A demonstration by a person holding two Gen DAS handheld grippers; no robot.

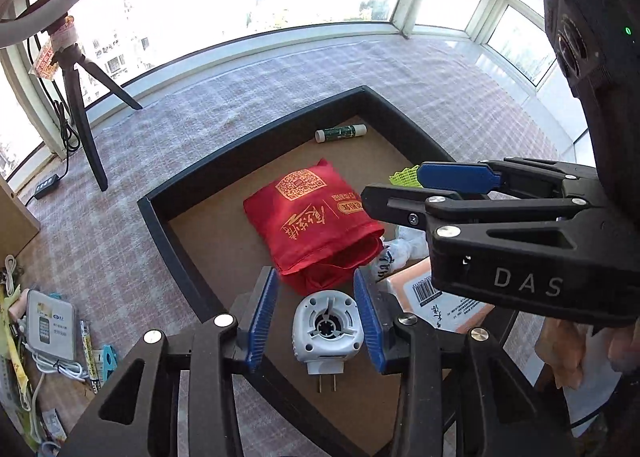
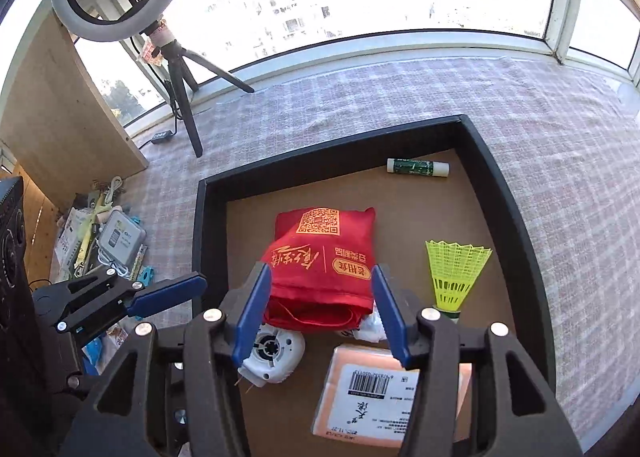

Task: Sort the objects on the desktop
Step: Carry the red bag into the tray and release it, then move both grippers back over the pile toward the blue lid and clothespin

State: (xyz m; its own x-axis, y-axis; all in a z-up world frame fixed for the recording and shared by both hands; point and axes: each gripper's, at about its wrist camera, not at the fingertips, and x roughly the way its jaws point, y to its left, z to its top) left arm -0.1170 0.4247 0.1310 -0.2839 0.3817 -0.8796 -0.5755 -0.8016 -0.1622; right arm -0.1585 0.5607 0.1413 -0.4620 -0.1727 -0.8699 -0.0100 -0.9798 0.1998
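Observation:
A black-rimmed tray with a brown floor holds a red cloth bag, a white plug-in device, an orange packet with a barcode label, a yellow shuttlecock and a green glue stick. My left gripper hangs open above the tray's near corner. The white device lies on the floor below, framed by its blue pads and untouched. My right gripper is open over the red bag's near edge, holding nothing. It also reaches in from the right in the left wrist view.
The tray sits on a checked cloth by a window. A ring light on a tripod stands at the far left. A wooden board and a pile of cables, packets and small items lie left of the tray.

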